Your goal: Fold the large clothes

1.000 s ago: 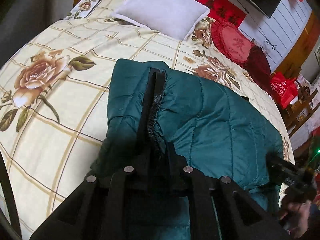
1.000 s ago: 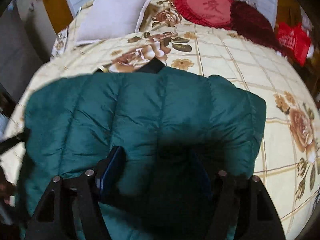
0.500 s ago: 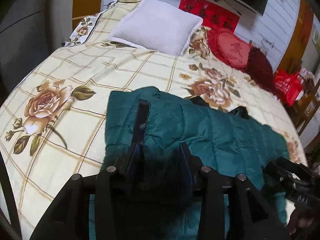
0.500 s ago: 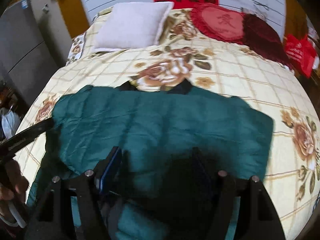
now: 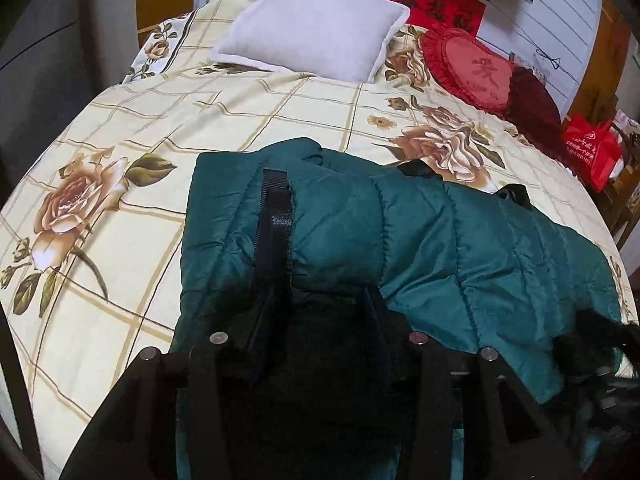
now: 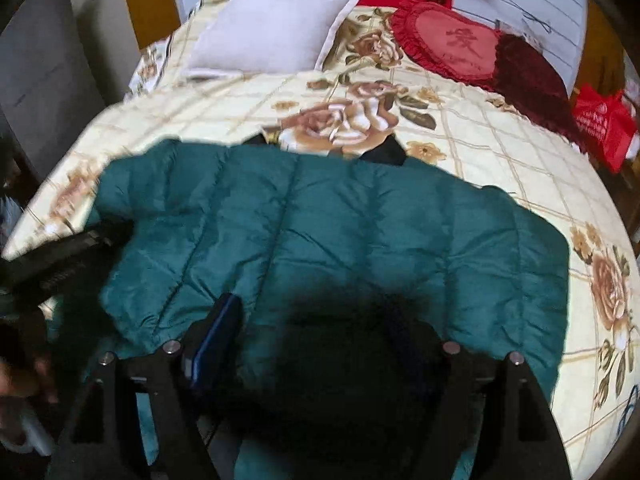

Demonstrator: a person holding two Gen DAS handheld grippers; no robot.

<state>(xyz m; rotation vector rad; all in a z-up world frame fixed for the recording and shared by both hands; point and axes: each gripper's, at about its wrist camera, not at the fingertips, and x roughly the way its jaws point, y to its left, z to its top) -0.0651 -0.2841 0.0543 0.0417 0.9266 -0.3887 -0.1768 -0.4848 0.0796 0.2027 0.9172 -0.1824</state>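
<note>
A green padded jacket (image 5: 420,240) lies folded across the near part of the bed (image 5: 240,112), spread sideways along the near edge, its quilted panels puffed up. A black strip (image 5: 274,220), maybe a zip or fastening band, runs along its left end, and bits of black lining (image 6: 386,152) poke out at the far fold toward the middle of the bed.

The left gripper (image 5: 316,312) sits over the jacket's left end. Its two fingers (image 5: 260,320) stand apart with a thick roll of the green cloth between them; the strip runs right up to the left finger. It looks to be grasping that roll, though the tips are dark and half buried in the fabric.

The right gripper (image 6: 312,320) is over the jacket's near edge further to the right. One blue-edged finger (image 6: 218,328) shows clearly against the cloth; the other is lost in a deep shadow, so I cannot tell whether it has hold of anything or hangs released.

At the far end of the bed rest a white pillow (image 5: 316,24), a red heart cushion (image 5: 472,68) and a dark red cushion (image 5: 532,100) beside it. A red bag (image 5: 592,148) sits off the bed's right side. The bedspread is cream with a brown grid and big roses.
</note>
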